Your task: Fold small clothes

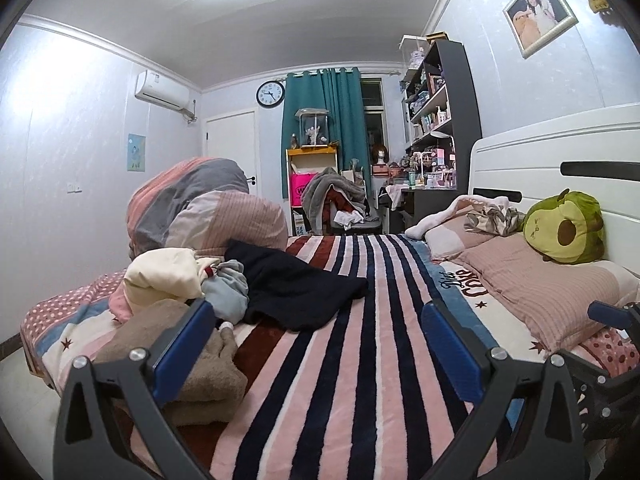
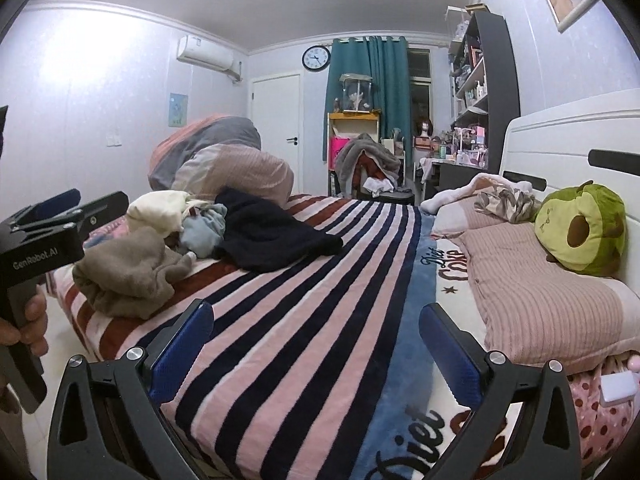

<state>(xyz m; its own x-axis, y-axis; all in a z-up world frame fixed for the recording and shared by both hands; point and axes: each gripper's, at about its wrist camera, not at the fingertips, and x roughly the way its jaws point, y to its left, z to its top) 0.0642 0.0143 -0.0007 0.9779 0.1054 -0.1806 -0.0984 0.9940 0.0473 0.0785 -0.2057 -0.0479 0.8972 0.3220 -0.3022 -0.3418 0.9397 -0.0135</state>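
A pile of small clothes lies on the left side of the striped bed blanket (image 1: 360,360): a folded brown garment (image 1: 188,364) nearest, a cream one (image 1: 164,276), a light blue-grey one (image 1: 228,292) and a black one (image 1: 296,288) spread to the right. My left gripper (image 1: 316,344) is open above the stripes with nothing between its blue pads, and the brown garment lies just beyond its left finger. My right gripper (image 2: 318,354) is open too, empty, over the blanket right of the brown garment (image 2: 124,276). In the right wrist view a hand (image 2: 32,320) holds the left gripper (image 2: 80,206).
A rolled pink and grey duvet (image 1: 200,208) stands behind the pile. Pink pillows (image 1: 540,280) and a green avocado plush (image 1: 568,228) lie against the white headboard (image 1: 560,140) on the right. Past the bed's far end are a chair heaped with clothes (image 1: 336,196), a desk and shelves (image 1: 440,92).
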